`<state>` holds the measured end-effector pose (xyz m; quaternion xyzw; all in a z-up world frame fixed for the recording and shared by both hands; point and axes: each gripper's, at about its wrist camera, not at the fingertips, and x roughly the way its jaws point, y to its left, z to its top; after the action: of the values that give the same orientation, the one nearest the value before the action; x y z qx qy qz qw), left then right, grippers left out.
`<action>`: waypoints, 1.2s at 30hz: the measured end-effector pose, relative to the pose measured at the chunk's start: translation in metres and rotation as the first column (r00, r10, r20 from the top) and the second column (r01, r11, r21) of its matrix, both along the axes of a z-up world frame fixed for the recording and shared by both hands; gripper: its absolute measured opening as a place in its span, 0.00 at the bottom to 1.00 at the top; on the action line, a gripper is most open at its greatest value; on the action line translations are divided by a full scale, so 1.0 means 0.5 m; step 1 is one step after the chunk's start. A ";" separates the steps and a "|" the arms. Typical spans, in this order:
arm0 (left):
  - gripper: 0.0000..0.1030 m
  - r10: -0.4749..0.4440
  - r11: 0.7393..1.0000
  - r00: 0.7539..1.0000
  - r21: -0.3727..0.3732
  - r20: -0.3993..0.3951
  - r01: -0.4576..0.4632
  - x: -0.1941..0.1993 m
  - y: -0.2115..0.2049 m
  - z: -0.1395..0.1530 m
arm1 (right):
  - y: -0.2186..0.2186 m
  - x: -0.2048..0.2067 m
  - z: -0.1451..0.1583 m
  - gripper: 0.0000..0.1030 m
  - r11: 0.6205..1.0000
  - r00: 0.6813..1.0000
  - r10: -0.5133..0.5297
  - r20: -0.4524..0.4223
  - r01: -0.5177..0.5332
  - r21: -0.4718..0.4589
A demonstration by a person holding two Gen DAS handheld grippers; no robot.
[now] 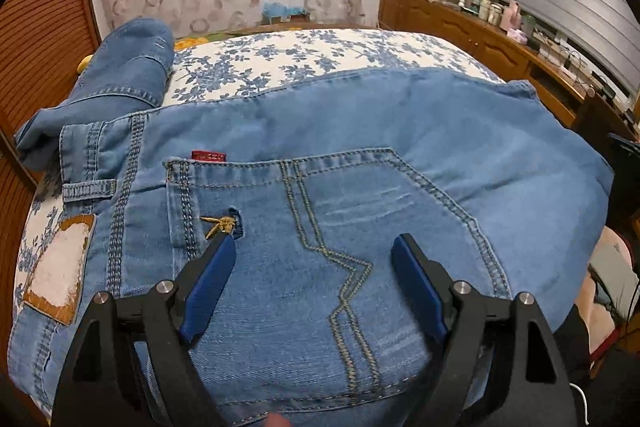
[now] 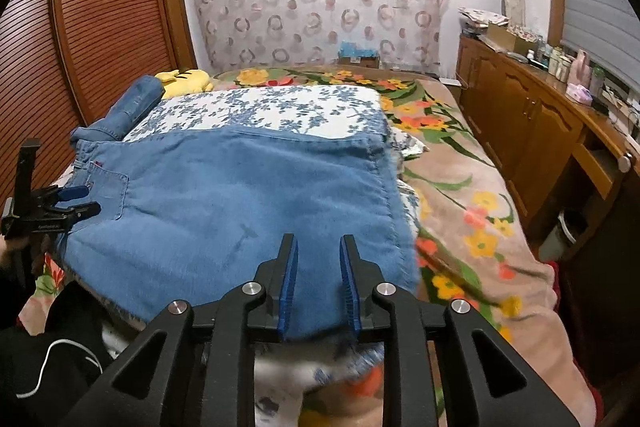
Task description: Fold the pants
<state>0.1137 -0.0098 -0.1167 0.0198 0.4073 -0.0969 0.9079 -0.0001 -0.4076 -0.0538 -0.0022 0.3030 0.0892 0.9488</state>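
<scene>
On the bed [image 2: 460, 195], over a white cloth printed with blue flowers [image 2: 280, 107], your light blue denim pants [image 2: 240, 195] lie folded into a broad flat slab, back side up, with one leg bundled and resting off toward the far left corner by the louvred wooden doors [image 2: 100, 7]. Your left tongs [image 1: 316, 255] stand wide apart above the stitched back pocket [image 1: 340, 227], its blue pads [image 1: 210, 291] clear of the cloth on either side of the zigzag seam, so nothing is gripped there. From the right wrist view those same left tongs [image 2: 76, 203] sit at the waistband end on the left. Your right tongs [image 2: 318, 247] hang over the frayed near edge of the denim, jaws parted a little with the fabric showing between them; the ribbed blue pads [image 2: 289, 291] do not appear to press on it. Beside the pants a flower-patterned beige blanket [image 2: 480, 247] covers the rest of the bed, and a yellow plush toy [image 2: 186, 81] lies near the bundled leg
</scene>
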 end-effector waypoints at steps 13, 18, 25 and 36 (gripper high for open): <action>0.80 0.034 0.999 0.999 -0.019 0.039 -0.034 -0.008 -0.004 -0.005 | 0.053 0.075 -0.093 0.24 1.000 0.996 0.021 -0.087 -0.021 0.008; 0.80 0.038 0.999 0.998 -0.025 0.051 -0.037 -0.010 -0.002 -0.008 | 0.051 0.081 -0.086 0.25 0.999 0.997 0.014 -0.076 -0.012 0.030; 0.81 0.034 0.999 0.997 -0.035 0.076 -0.032 -0.018 -0.001 -0.010 | 0.061 0.070 -0.090 0.46 0.999 0.996 0.049 -0.078 -0.048 0.018; 0.81 0.045 0.999 0.996 -0.028 0.076 -0.043 -0.035 -0.002 -0.003 | -0.084 -0.029 -0.058 0.46 0.993 0.993 -0.103 -0.055 0.106 0.051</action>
<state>0.0964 -0.0108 -0.1182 0.0026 0.3712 -0.0816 0.9250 -0.0147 -0.4495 -0.0829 0.0414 0.3249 0.0476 0.9436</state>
